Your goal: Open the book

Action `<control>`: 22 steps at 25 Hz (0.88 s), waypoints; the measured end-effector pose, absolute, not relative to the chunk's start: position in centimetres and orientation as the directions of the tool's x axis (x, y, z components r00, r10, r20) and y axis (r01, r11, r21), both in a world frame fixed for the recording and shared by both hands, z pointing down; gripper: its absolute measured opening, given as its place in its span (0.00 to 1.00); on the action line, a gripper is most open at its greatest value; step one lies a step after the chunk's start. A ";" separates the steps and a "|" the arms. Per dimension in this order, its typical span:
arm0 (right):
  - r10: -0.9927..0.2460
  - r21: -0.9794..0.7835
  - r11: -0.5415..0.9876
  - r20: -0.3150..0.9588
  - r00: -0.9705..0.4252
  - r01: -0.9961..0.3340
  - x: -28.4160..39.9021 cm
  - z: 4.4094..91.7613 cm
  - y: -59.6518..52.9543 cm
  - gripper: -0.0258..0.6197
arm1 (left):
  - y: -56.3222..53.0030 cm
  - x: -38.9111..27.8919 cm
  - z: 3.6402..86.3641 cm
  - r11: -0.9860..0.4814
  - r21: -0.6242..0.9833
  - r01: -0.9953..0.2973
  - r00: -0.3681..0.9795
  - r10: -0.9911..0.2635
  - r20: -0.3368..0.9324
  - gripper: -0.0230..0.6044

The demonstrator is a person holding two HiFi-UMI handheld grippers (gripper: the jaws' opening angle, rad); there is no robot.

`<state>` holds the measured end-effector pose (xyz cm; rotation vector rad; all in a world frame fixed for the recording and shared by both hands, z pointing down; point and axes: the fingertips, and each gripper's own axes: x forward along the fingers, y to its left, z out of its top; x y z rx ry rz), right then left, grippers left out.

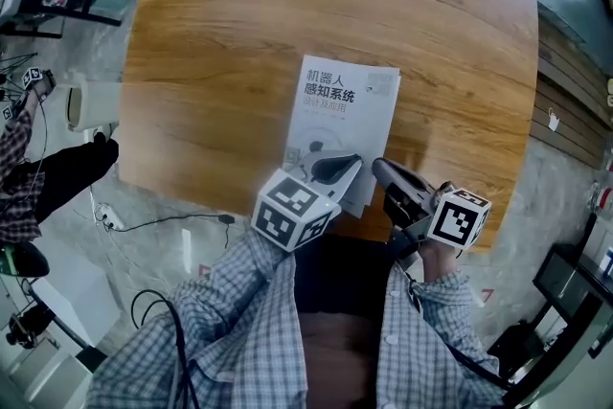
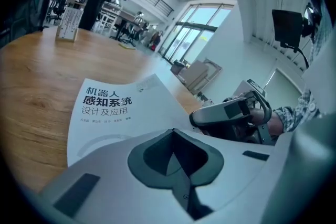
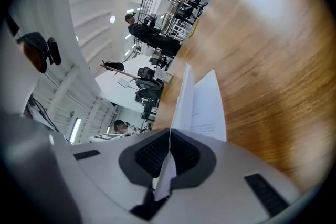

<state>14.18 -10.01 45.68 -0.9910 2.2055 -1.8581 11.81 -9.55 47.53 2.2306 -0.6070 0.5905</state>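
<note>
Wooden table [image 1: 239, 34], book [image 1: 337, 134] titled "机器人感知系统"

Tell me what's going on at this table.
A person works two tongs over a white book on a wooden table. The right tongs are shut on the edge of its top sheet, holding it raised off the pages. The left tongs are shut and empty, above the book's near end.

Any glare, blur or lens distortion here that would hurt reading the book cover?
Head view: fisheye bends the table edge, but the book title is sharp. Left gripper view: heavy barrel warp, dark corners and blown-out windows, yet the title is legible. Right gripper view: glare washes the table's far end pale, and a dark vignette rings the picture.
</note>
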 end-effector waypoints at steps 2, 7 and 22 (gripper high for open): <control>-0.526 -0.917 0.079 0.294 -0.798 -0.390 13.2 44.8 -10.3 0.07 | -9.7 11.4 46.7 -0.629 0.523 -0.575 0.785 -0.246 0.568 0.05; -0.528 -0.923 0.124 0.249 -0.812 -0.364 11.1 43.7 -11.0 0.08 | -10.3 10.2 45.4 -0.635 0.492 -0.595 0.773 -0.286 0.566 0.05; -0.516 -0.911 0.275 0.130 -0.847 -0.308 2.6 40.8 -13.7 0.08 | -12.9 1.5 43.0 -0.515 0.496 -0.700 0.712 -0.447 0.541 0.05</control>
